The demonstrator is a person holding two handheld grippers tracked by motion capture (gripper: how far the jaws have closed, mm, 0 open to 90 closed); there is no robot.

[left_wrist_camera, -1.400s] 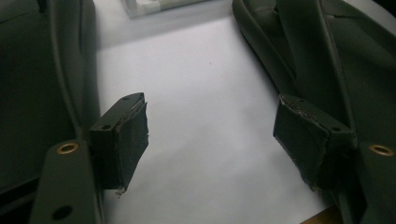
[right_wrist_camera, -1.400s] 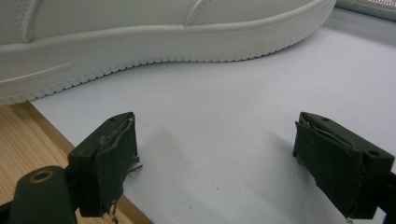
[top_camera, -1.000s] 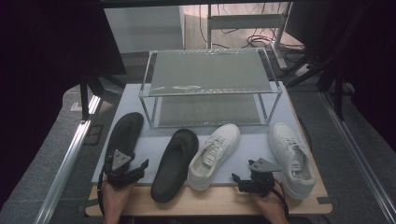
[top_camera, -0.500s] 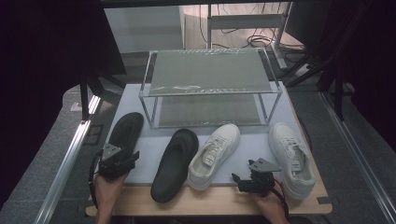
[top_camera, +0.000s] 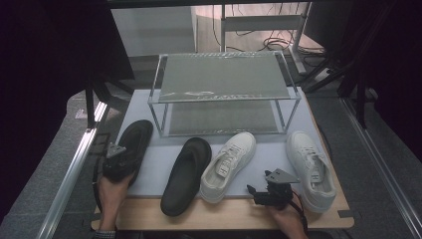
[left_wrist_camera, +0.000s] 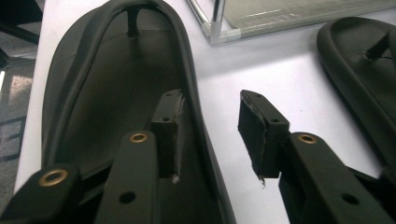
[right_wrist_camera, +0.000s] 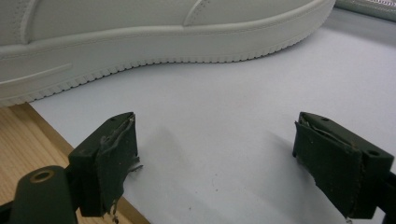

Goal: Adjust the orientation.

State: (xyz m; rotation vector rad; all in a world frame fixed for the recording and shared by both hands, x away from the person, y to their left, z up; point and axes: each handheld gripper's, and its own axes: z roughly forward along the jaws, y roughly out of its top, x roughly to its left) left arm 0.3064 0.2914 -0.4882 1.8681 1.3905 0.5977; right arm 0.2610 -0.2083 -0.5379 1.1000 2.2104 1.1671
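At the left of the high view, the left gripper sits over the heel end of the black slipper, which lies on the pale mat at the lower left, just left of the wire rack. In the left gripper view its jaws straddle the slipper's right side wall: one pad inside on the footbed, the other outside over the mat. They have just been closing, with the wall between them, but a gap shows on the outer side, so the grip is not yet made. The risk, I judge: the soft rim could fold or slip out as the pads meet, or a pinch so near the heel could let the toe droop and catch the rack's leg on lifting

Toward the middle lie the second black slipper and a white sneaker, close enough for a swinging slipper to nudge them

At the lower right, the right gripper hovers between that sneaker and the other white sneaker; its jaws stand wide apart over bare mat, grasping nothing
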